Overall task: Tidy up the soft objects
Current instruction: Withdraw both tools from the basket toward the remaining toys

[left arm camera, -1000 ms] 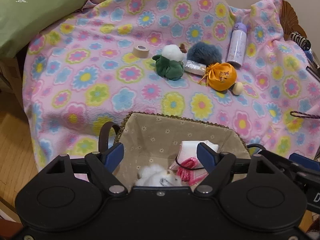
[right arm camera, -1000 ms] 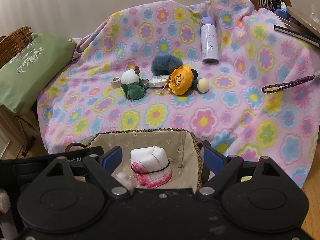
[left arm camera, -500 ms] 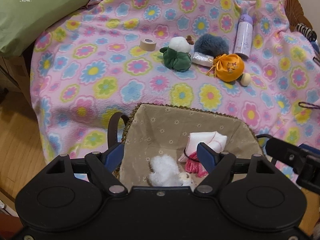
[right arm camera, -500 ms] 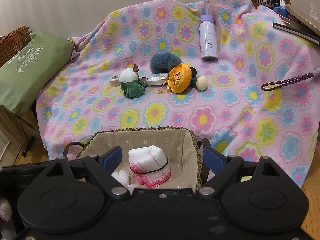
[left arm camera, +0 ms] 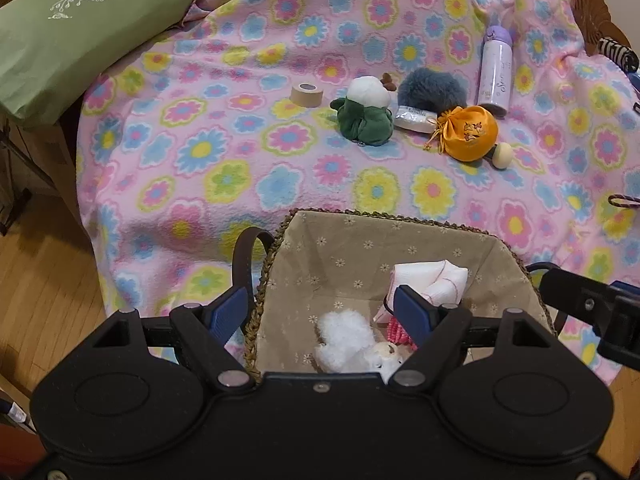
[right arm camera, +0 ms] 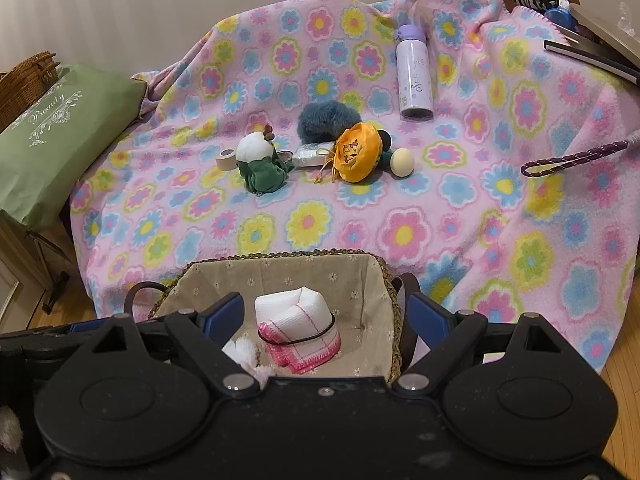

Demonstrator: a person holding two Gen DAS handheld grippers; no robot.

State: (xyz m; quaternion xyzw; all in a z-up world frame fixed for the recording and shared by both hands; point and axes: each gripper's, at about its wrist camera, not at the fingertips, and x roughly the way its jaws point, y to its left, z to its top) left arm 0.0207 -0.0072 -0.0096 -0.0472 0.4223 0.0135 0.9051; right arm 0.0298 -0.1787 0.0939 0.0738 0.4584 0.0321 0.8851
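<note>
A woven basket point(left arm camera: 392, 220) point(right arm camera: 280, 256) with a flowered cloth lining stands at the near edge of the pink flowered blanket point(left arm camera: 224, 148). Inside it lie a white fluffy toy point(left arm camera: 348, 340) point(right arm camera: 240, 350) and a folded white and pink cloth point(left arm camera: 436, 280) point(right arm camera: 300, 320) bound with a dark band. My left gripper point(left arm camera: 320, 308) and right gripper point(right arm camera: 326, 312) both hover open over the basket, holding nothing. Farther back on the blanket sit a green and white plush point(left arm camera: 364, 124) point(right arm camera: 264, 172), a blue fluffy ball point(left arm camera: 432, 88) point(right arm camera: 324, 120) and an orange pouch point(left arm camera: 468, 136) point(right arm camera: 356, 156).
A lilac bottle point(right arm camera: 414, 76), a tape roll point(right arm camera: 226, 157), a silver packet point(right arm camera: 310, 158) and a wooden knob point(right arm camera: 402, 162) lie among the soft toys. A green pillow point(right arm camera: 52, 136) is at the left, a purple cord point(right arm camera: 572, 158) and books point(right arm camera: 592, 52) at the right.
The left gripper has turned slightly, so more of the basket's inside and the white fluffy toy shows. The right gripper's view is nearly the same.
</note>
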